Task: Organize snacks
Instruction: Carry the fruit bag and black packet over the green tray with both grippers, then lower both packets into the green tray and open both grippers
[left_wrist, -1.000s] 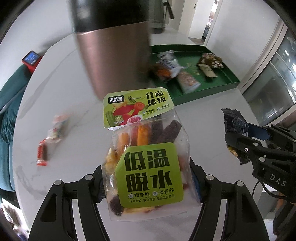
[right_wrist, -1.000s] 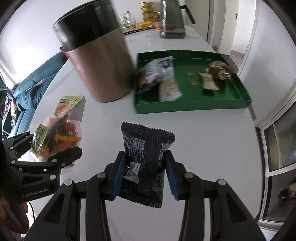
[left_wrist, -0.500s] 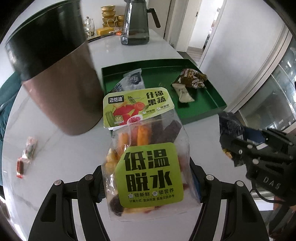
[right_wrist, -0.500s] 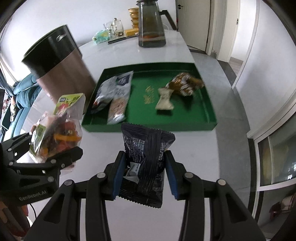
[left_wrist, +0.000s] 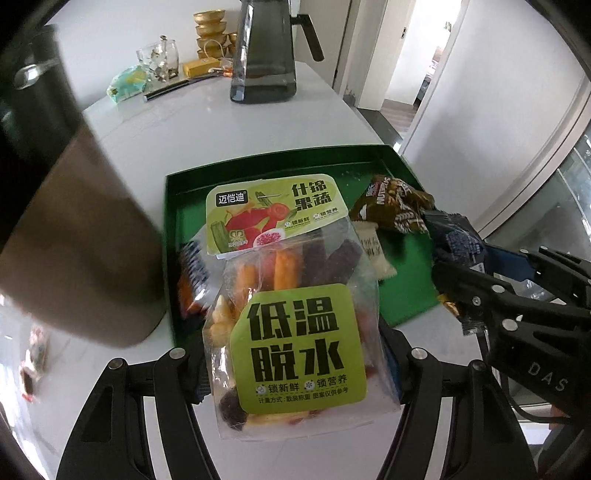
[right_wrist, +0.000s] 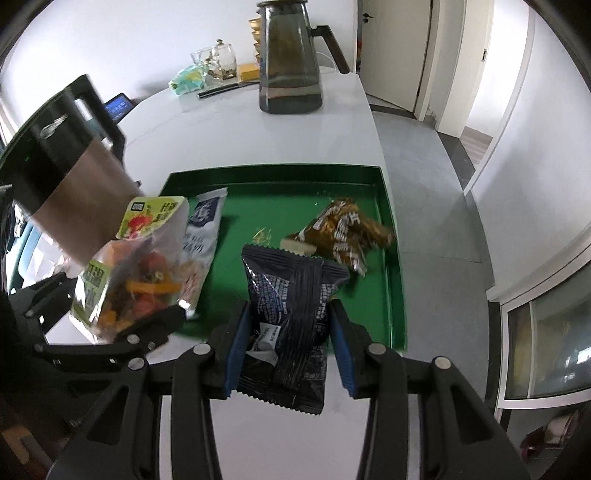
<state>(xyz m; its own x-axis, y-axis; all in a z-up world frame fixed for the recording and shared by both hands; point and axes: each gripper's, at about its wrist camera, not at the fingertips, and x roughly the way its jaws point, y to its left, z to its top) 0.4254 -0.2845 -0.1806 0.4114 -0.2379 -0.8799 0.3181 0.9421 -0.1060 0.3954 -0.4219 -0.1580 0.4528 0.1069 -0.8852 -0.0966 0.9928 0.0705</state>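
Both claws have closed in on the green tray (right_wrist: 391, 258) versus a second ago, so drop-off looks next. Left claw (left_wrist: 295, 354) clamps the dried-fruit bag (left_wrist: 295, 302), frame centre; right claw (right_wrist: 286, 332) clamps the dark packet (right_wrist: 291, 317). Bag hides the tray's lower-left packets.

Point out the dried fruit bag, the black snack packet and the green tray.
dried fruit bag (left_wrist: 301, 343), left wrist view, on its big green label.
black snack packet (right_wrist: 291, 314), right wrist view, mid front face.
green tray (right_wrist: 273, 175), right wrist view, far rim.
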